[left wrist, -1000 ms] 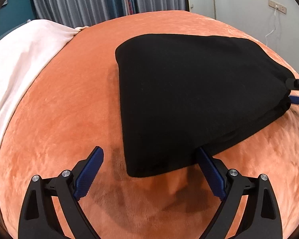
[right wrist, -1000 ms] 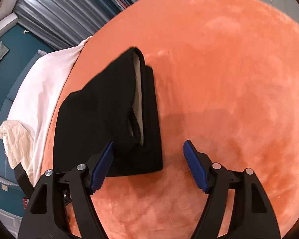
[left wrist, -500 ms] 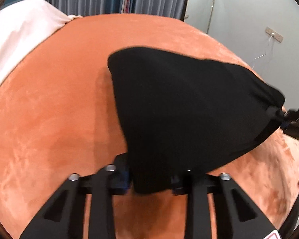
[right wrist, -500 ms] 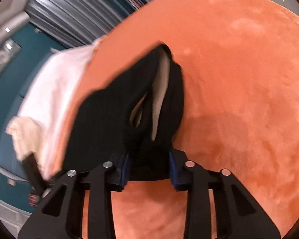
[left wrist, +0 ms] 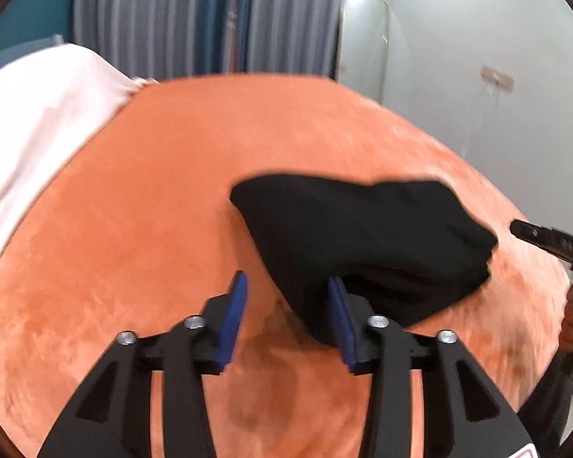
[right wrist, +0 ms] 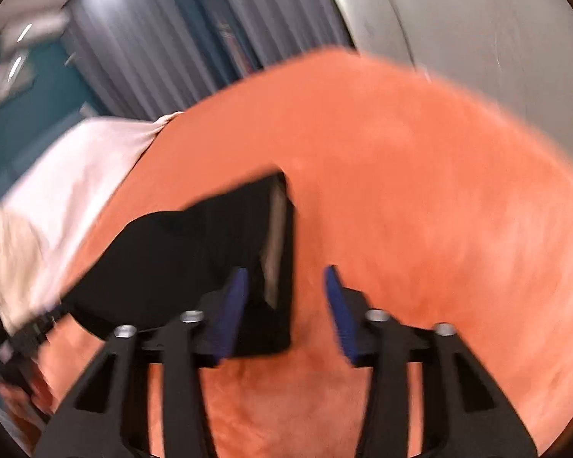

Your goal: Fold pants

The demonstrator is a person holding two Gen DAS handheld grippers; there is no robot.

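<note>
The black pants point(left wrist: 359, 236) lie folded in a compact bundle on the orange plush cover point(left wrist: 141, 206). My left gripper point(left wrist: 286, 305) is open, its right pad at the bundle's near corner, nothing held. In the right wrist view the pants point(right wrist: 195, 259) show a pale inner lining at the folded edge. My right gripper point(right wrist: 286, 297) is open just behind the bundle's near edge, its left pad beside the cloth. The right gripper's tip also shows at the far right of the left wrist view point(left wrist: 542, 236).
A white sheet point(left wrist: 30, 122) covers the bed's left side and shows in the right wrist view point(right wrist: 68, 175). Grey curtains point(left wrist: 195, 19) and a pale wall with a socket point(left wrist: 496, 76) stand behind. Both views are motion-blurred.
Both grippers, shut on the pants half a second ago, have opened and let go. The pants have gone over into a smaller folded bundle, and both grippers have pulled back and up.
</note>
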